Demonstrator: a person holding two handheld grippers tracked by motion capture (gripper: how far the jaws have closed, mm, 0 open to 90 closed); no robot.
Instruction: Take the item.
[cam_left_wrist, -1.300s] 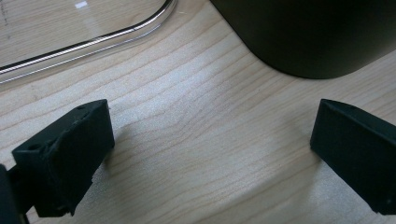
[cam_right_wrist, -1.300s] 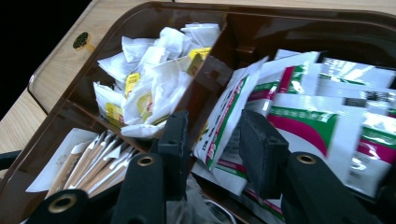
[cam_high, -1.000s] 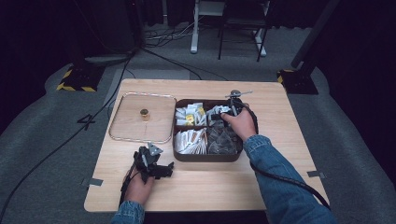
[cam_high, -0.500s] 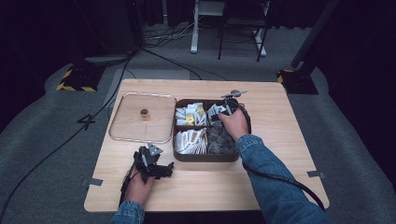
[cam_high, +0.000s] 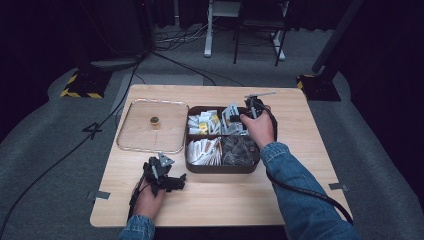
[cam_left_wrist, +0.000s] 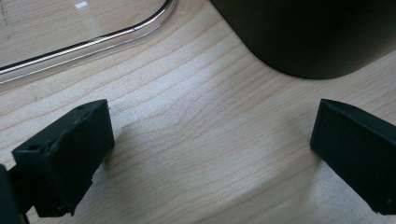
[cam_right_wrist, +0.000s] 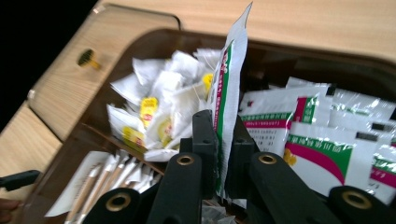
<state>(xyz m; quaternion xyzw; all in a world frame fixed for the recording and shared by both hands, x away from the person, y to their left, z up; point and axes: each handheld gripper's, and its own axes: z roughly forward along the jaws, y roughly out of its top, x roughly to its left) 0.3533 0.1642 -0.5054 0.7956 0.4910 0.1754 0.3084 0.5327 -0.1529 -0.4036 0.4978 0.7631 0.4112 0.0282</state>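
Two hand-held grippers, one dark tray, one clear lid. Nearest, lower left of the high view: left gripper (cam_high: 162, 176) resting on the wooden table (cam_high: 225, 200), hand (cam_high: 148, 200) behind it, forearm entering from the bottom edge; in the left gripper view its jaws stand wide apart over bare wood, nothing between them. Centre of frame: the tray (cam_high: 220, 168), four compartments. Near-left holds paper-wrapped sticks (cam_high: 204, 150); near-right dark packets (cam_high: 241, 150); far-left small white-and-yellow sachets (cam_high: 202, 123); far-right white sachets with green and pink print (cam_right_wrist: 322, 144). Right hand (cam_high: 259, 129), denim sleeve, reaches over the far-right compartment. Right gripper (cam_right_wrist: 223, 154) has just closed its jaws and pinches one printed sachet (cam_right_wrist: 229, 84), standing on edge above the pile. Left of the tray, the lid (cam_high: 150, 126) lies flat, one small brass knob (cam_high: 154, 120) at its middle.
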